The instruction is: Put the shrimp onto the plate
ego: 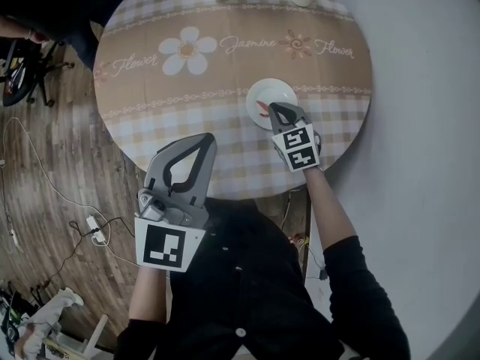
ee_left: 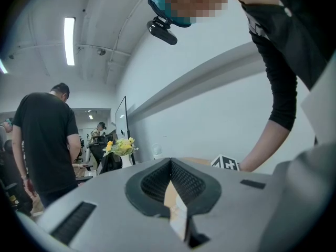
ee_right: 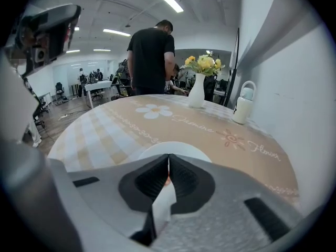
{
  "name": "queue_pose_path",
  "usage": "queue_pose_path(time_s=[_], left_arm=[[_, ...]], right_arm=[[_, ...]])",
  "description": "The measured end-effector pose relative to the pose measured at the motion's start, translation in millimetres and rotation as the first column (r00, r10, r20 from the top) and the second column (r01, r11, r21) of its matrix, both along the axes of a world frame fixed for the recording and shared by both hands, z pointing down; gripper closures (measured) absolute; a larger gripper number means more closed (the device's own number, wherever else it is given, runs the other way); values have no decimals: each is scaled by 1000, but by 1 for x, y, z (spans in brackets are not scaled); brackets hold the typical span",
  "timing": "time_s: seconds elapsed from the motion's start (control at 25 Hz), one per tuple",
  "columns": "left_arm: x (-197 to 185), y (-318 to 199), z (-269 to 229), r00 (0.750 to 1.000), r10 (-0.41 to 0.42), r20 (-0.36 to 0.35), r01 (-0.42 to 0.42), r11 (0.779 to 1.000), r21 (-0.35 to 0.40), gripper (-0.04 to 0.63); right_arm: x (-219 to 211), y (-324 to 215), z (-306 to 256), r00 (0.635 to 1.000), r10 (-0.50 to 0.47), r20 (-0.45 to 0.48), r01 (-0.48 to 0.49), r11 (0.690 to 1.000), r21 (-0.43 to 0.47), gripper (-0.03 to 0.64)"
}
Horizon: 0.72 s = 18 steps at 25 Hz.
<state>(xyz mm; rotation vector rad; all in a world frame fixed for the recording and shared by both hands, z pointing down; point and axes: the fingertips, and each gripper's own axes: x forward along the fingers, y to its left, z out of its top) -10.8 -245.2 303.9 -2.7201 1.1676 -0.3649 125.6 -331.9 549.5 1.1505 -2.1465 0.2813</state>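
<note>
White plate [ego: 281,88] was shown in the head view bearing the shrimp [ego: 262,109]. In the left gripper view, the left gripper [ee_left: 170,163] was held closed and empty, away from the plate. In the right gripper view, the right gripper [ee_right: 168,157] was closed, empty, over the plate; placement was judged done.

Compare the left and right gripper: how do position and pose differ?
1. The right gripper reaches out over the plate, its tips beside the shrimp. The left gripper is held back at the near edge of the table.
2. The right gripper view looks across the tabletop. The left gripper view looks up at wall and ceiling, so the left one is tilted upward.
Shared: both have their jaws together.
</note>
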Motion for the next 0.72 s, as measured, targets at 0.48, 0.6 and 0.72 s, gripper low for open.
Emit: queue_pose_path(time_s=[0.48,0.6,0.72], left_arm=[[16,10,-15,996,88,-6,-87,995,41,594],[21,13,-19,994,109,-11,-109,993,47,594],[28,16,-24,991,133,-10,-133,989,58,594]], right_arm=[[9,36,-84,989,107,100,-123,977,175,614],[8,48,-108,986,108,129,-133,968,212,614],[10,58,-132,981,115,158,-153,955,254,614]])
